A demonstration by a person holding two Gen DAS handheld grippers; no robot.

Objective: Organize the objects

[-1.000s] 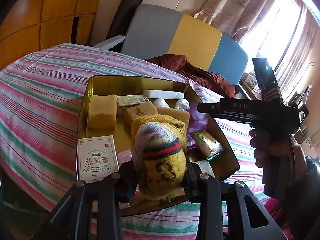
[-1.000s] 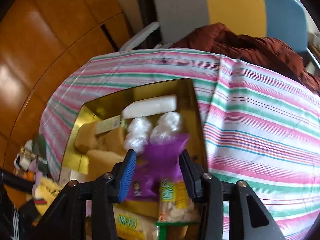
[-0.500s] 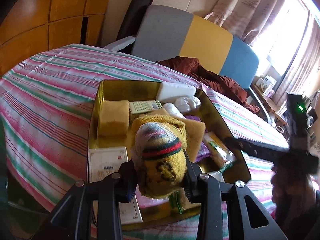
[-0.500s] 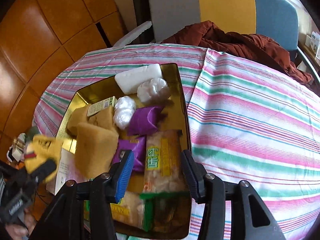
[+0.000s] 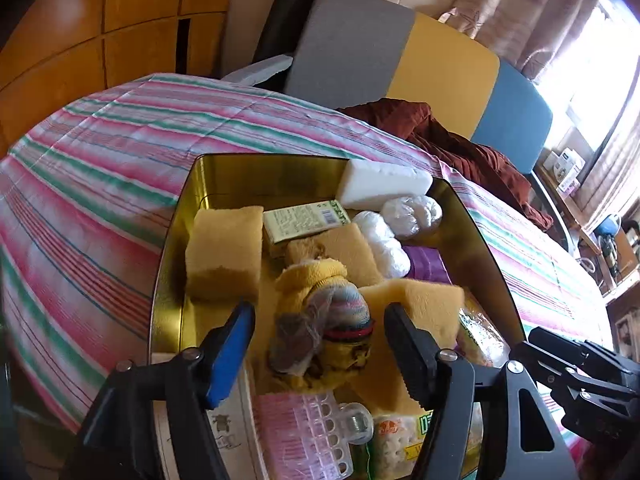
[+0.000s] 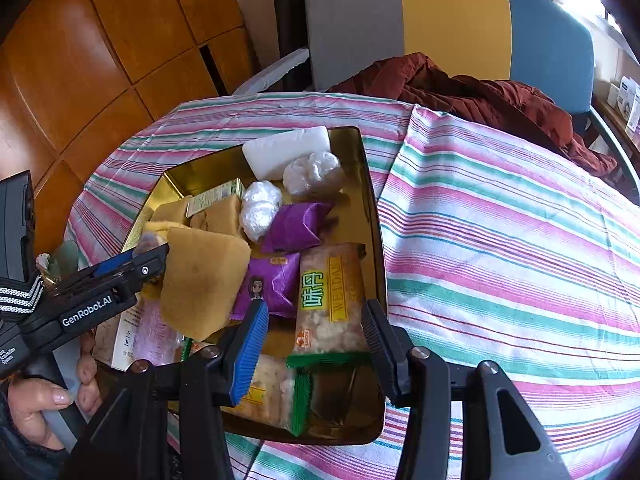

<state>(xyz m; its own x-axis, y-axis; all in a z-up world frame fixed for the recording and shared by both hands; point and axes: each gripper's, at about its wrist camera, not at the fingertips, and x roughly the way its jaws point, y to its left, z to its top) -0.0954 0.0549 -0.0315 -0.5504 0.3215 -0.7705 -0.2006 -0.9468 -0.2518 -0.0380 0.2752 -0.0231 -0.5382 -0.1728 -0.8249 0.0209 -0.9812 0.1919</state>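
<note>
place: probably a home | striped tablecloth (image 6: 500,220) | curtains (image 5: 532,20) | sofa (image 5: 400,52)

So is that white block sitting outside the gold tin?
No, the white block lies inside the gold tin, at its far end beside a clear plastic bundle.

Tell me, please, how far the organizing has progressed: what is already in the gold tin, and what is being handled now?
Done: the gold tin already holds sponges, a white block, purple packets and snack bags.
In hand: the left gripper is opening; the rolled yellow sock sits between its jaws, untouched, on the pile. The right gripper hovers open over the snack bag.
Left: nothing loose shows on the striped cloth.
</note>
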